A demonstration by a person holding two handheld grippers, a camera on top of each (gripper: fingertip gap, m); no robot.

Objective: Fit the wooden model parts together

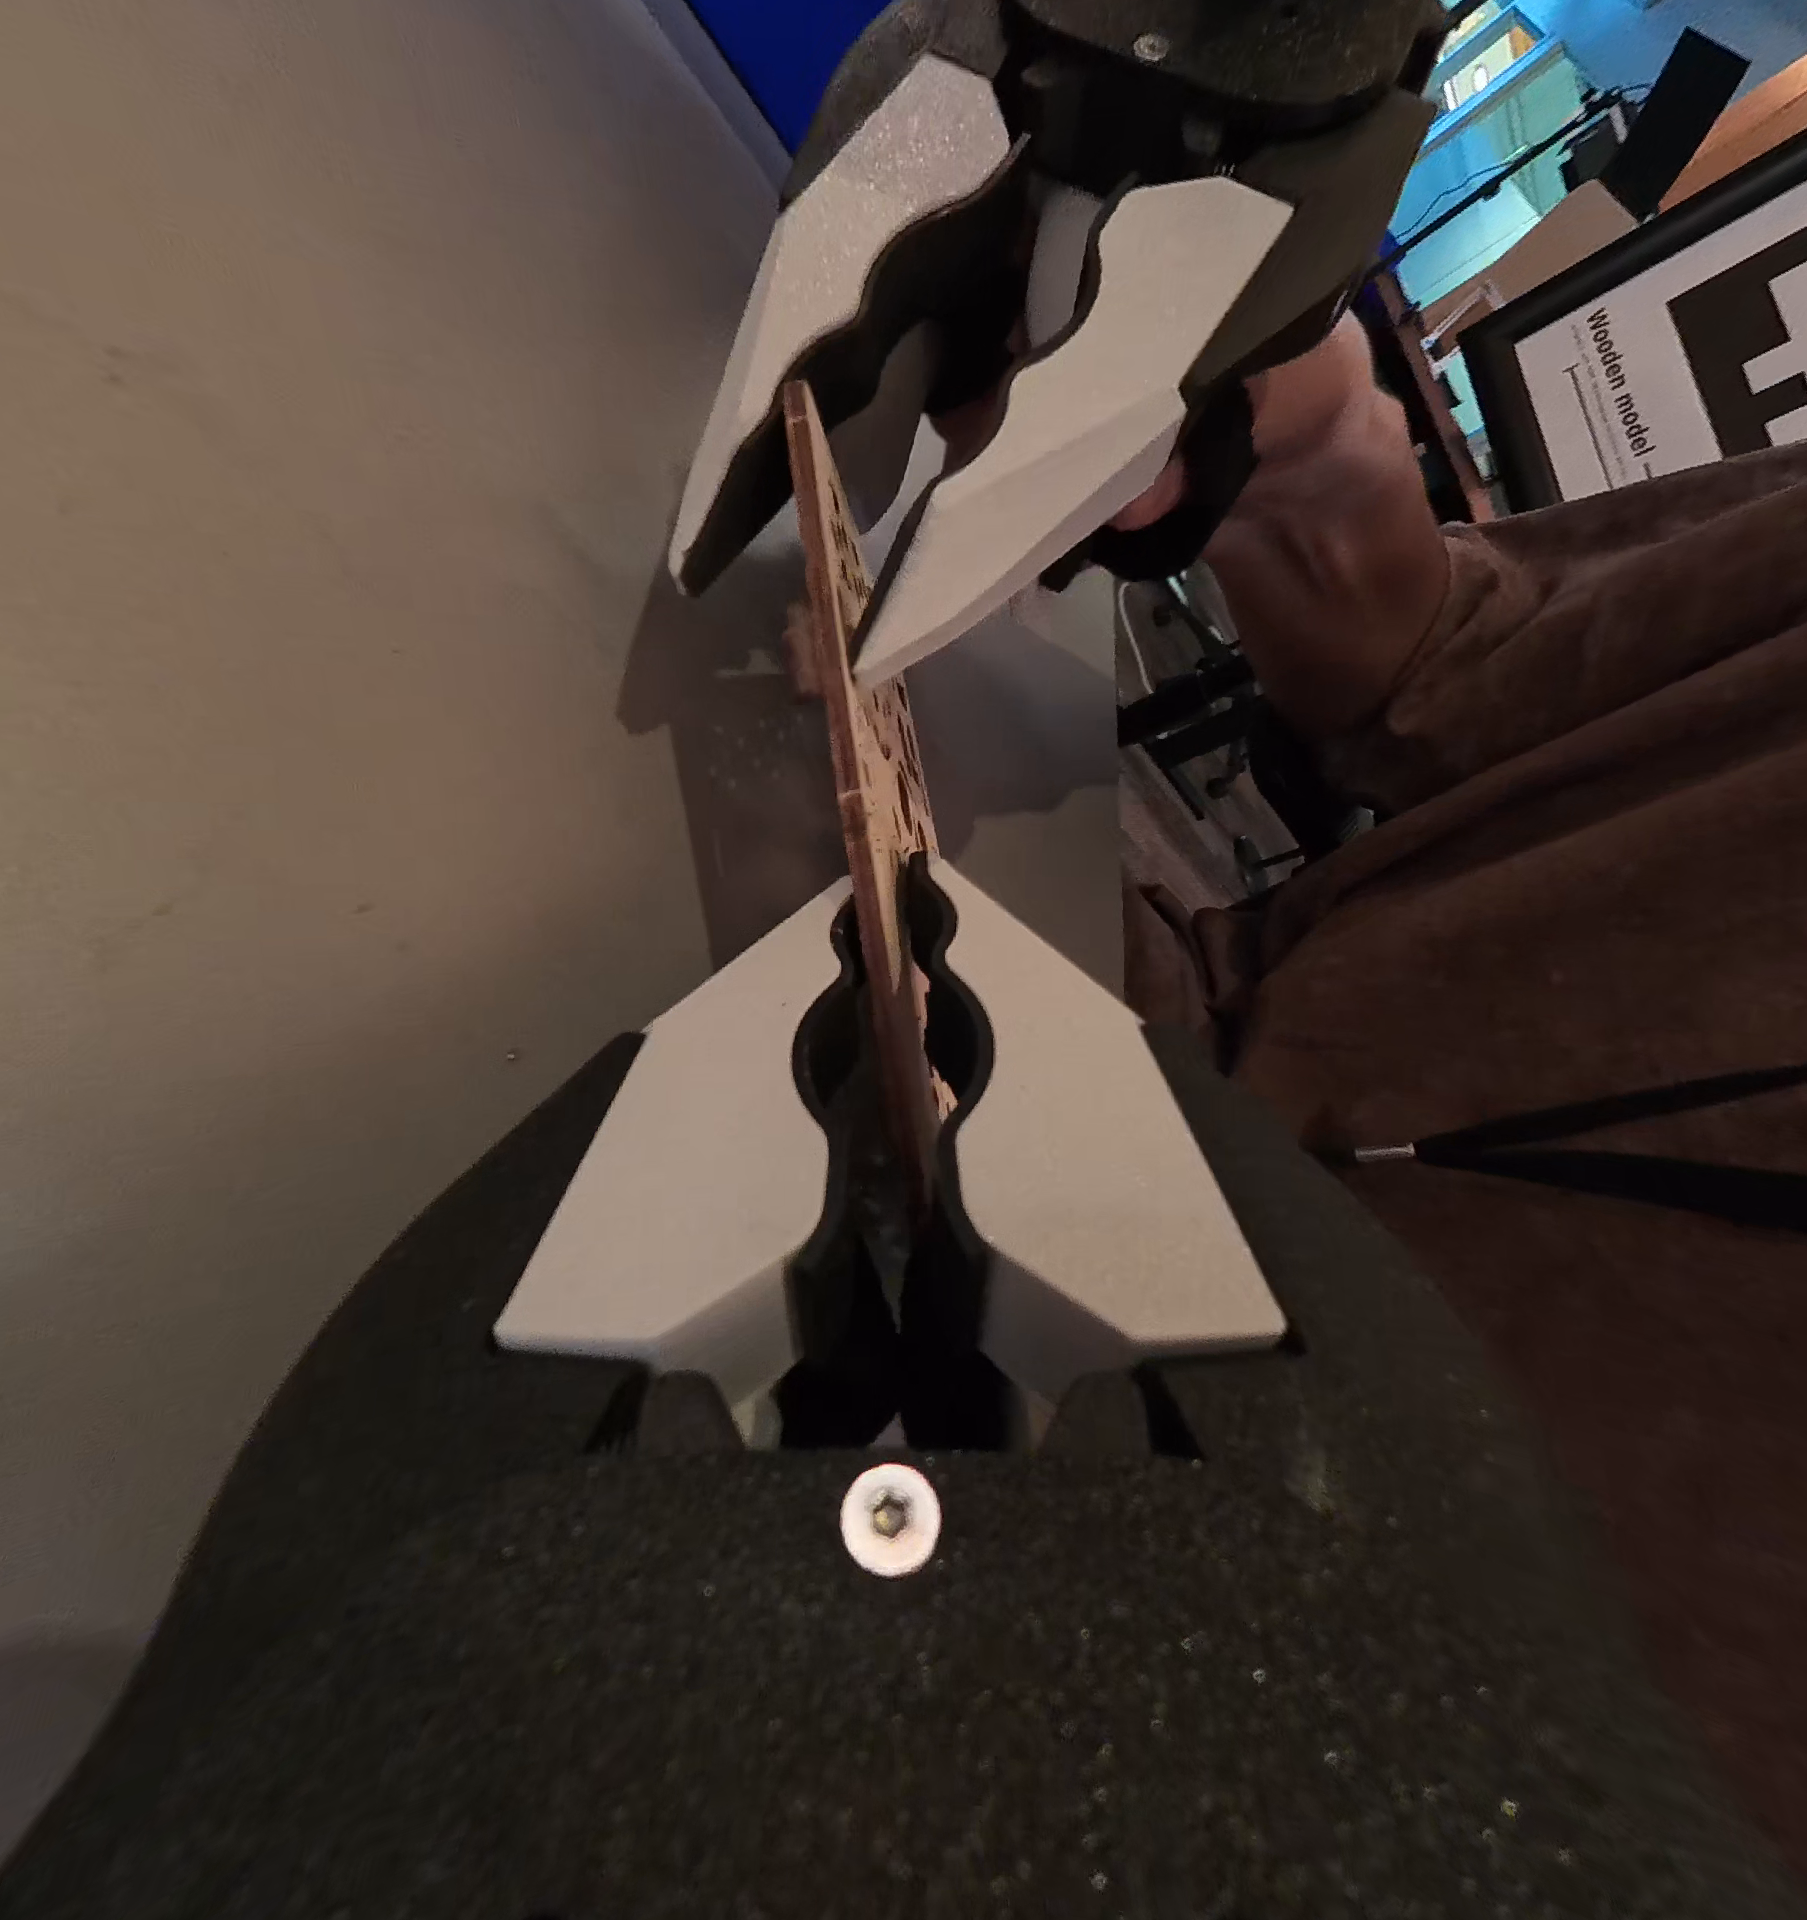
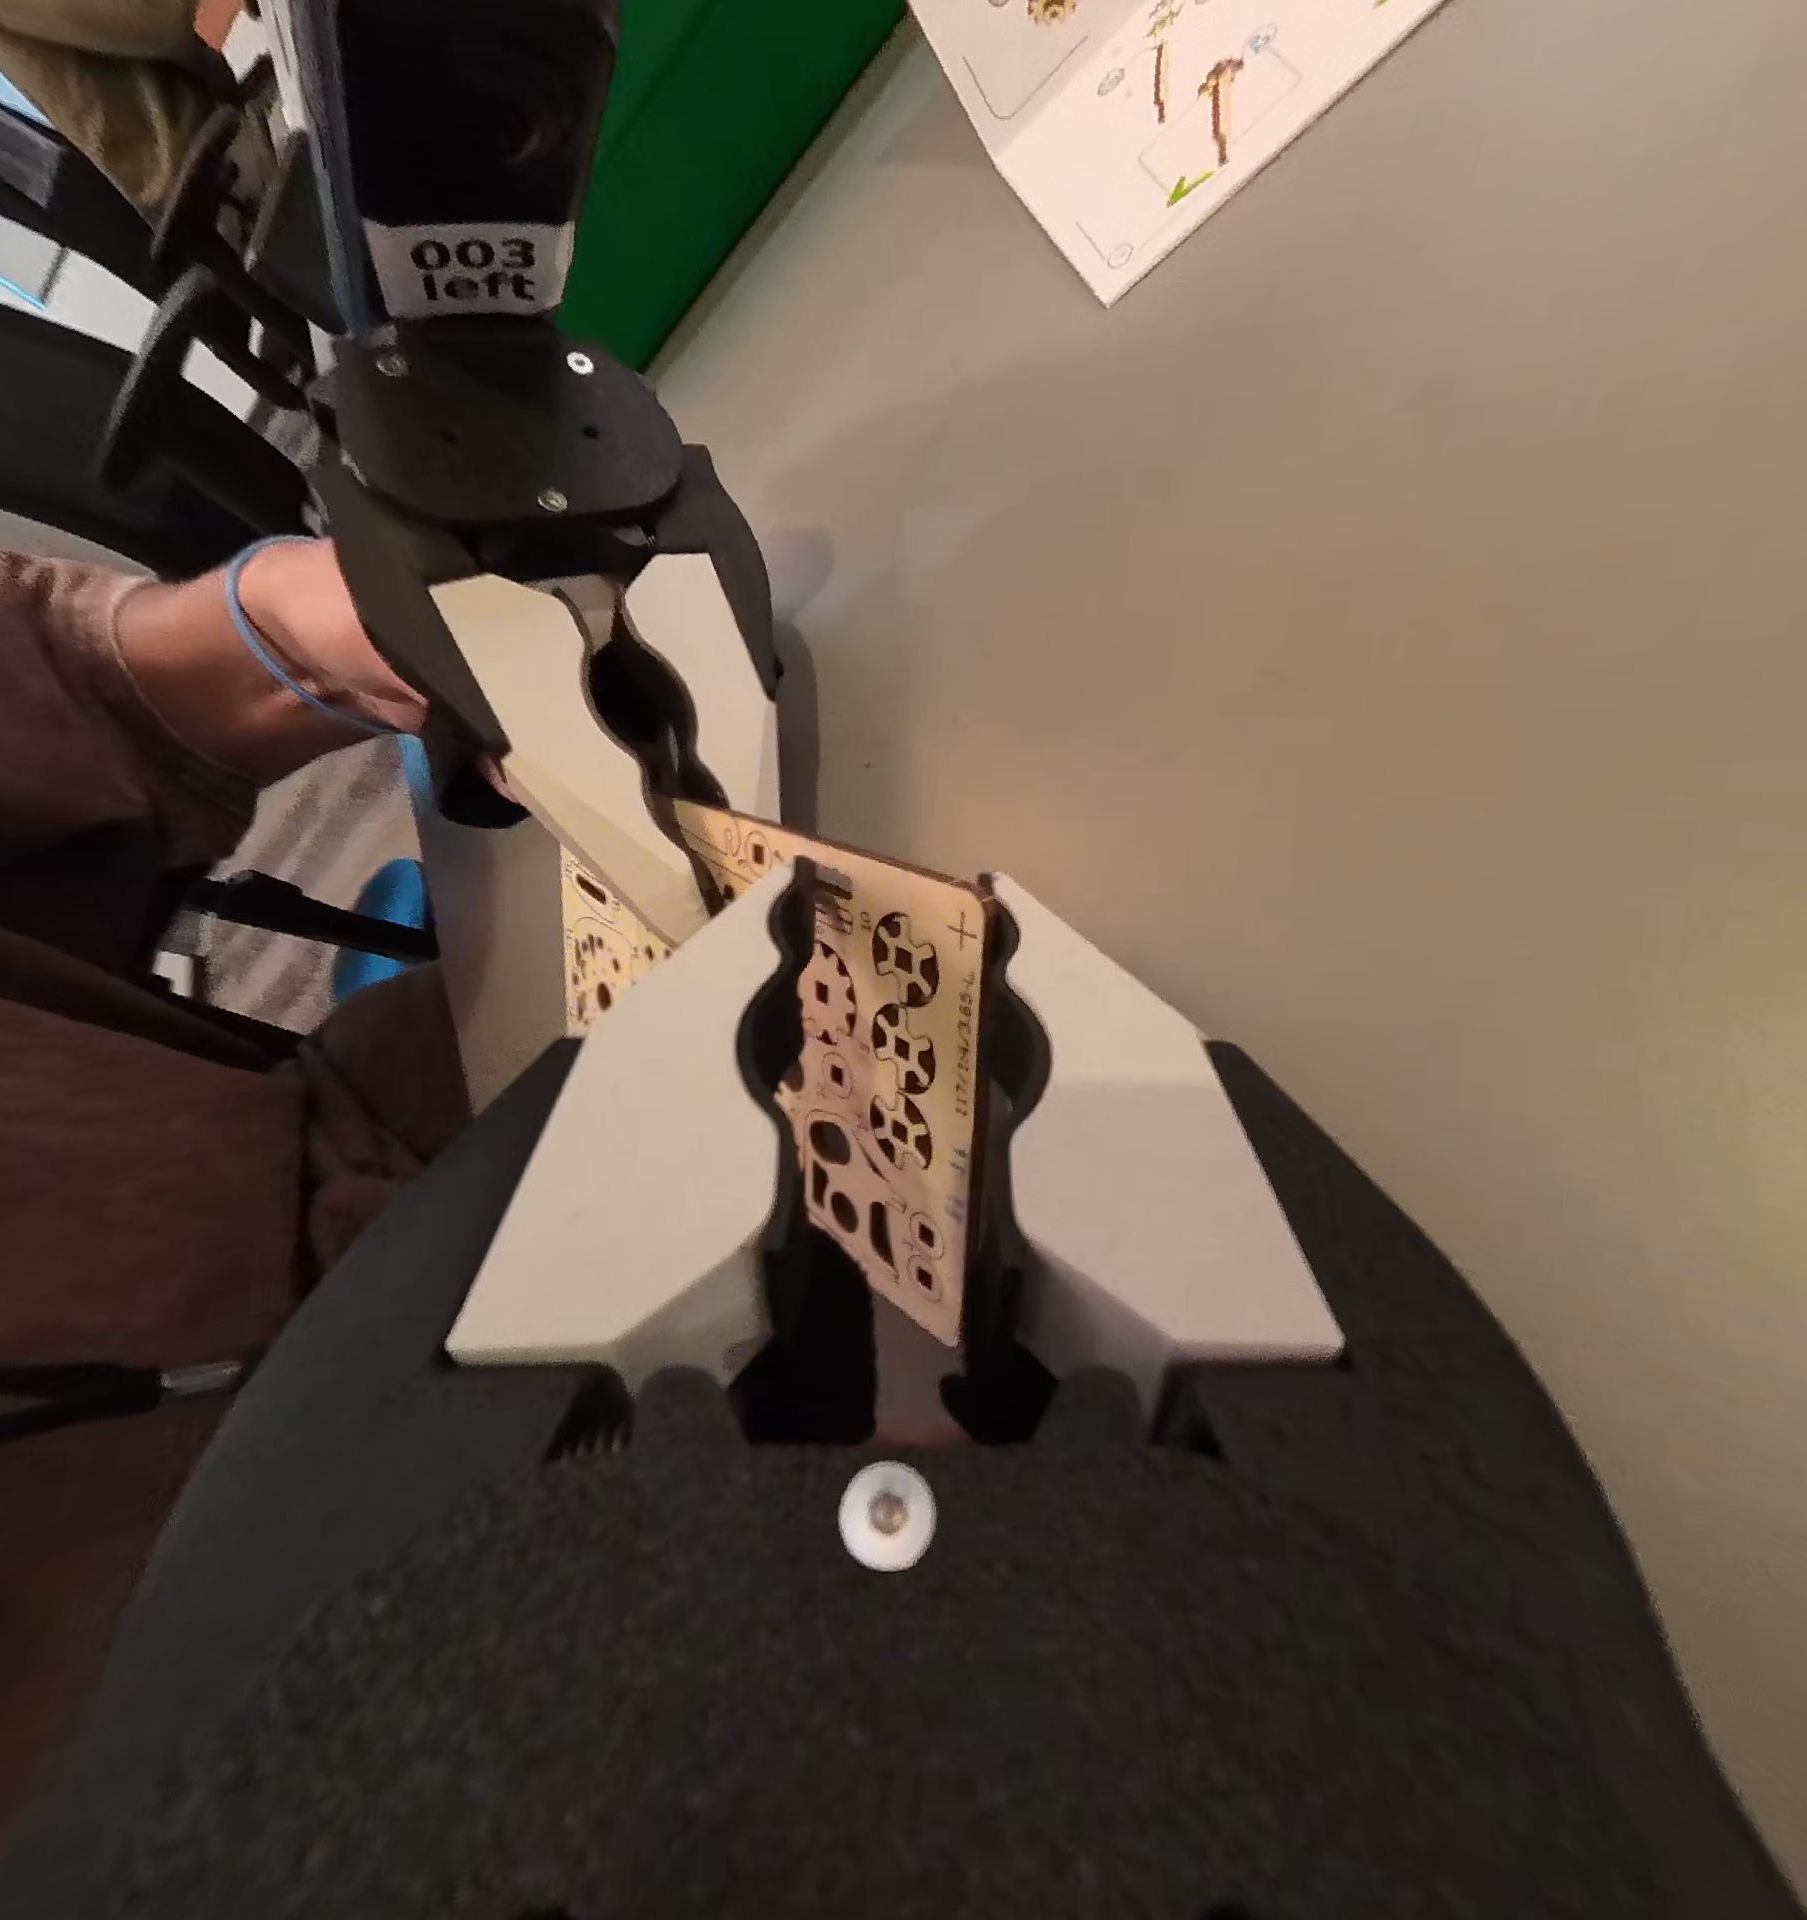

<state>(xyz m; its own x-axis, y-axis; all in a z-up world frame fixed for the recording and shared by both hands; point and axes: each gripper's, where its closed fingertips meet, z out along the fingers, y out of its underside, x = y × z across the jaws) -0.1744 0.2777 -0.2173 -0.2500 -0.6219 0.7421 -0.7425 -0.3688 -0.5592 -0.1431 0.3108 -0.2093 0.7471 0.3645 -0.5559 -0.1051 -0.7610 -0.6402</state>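
The wooden sheet (image 2: pixel 883 1091) of laser-cut model parts is held up off the grey table (image 2: pixel 1398 727), caught between your two grippers. In the right wrist view it stands on edge at the centre of the frame, its pale face showing rows of gear-shaped and rounded cutouts, and it runs away toward 11 o'clock.

Your right gripper (image 2: pixel 894 904) has the near end of the sheet sitting between its fingers; the right finger (image 2: pixel 1107 1122) lies along the sheet's straight edge, while a dark gap shows between the sheet's face and the left finger. From that view you cannot tell how firmly it bites. In the left wrist view the same gripper (image 1: pixel 774 613) comes in from 12 o'clock with its tips apart, straddling the sheet's upper edge.

Your left gripper (image 1: pixel 894 894) is clenched on the sheet (image 1: pixel 878 769), which shows there edge-on as a thin brown strip rising from the centre toward 12 o'clock. In the right wrist view that gripper (image 2: pixel 696 862) reaches down from 11 o'clock, its tips pinching the far end of the sheet.

A white instruction leaflet (image 2: pixel 1138 125) lies on the table at 1 o'clock in the right wrist view, well apart from the sheet. A brown sleeve (image 1: pixel 1553 831) fills the 3 o'clock side of the left wrist view.
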